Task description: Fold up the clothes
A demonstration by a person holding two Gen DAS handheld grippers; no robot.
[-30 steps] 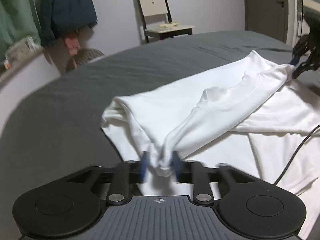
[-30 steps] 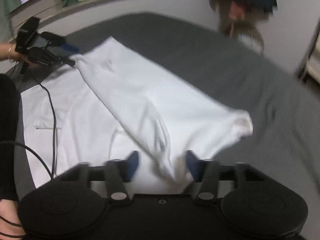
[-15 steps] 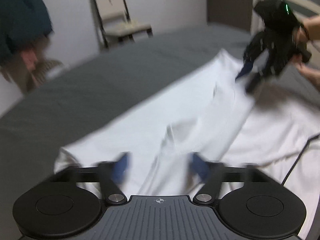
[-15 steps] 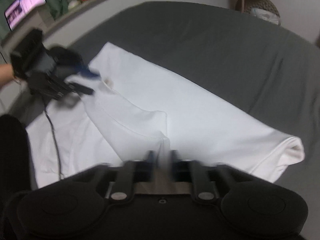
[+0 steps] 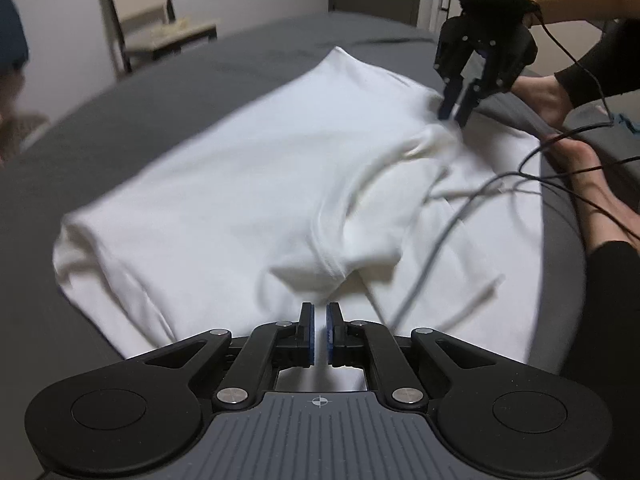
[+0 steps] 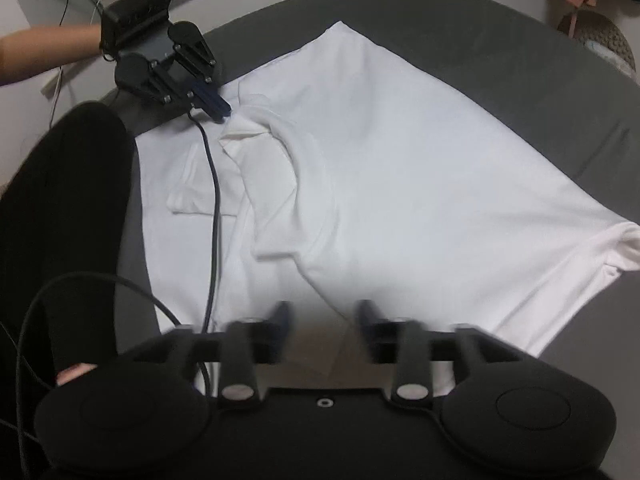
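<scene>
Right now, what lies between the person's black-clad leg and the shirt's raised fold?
A dark cable over flat white shirt; right wrist view shows it.

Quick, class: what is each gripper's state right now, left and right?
Left gripper: just closed, shut on a fold of the white shirt.
Right gripper: just opened, jaws apart over the shirt, gripping nothing.

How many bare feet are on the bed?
2. One foot lies on the grey bed past the right gripper; the other foot rests nearer, at the edge of the white shirt. More could be hidden.
</scene>
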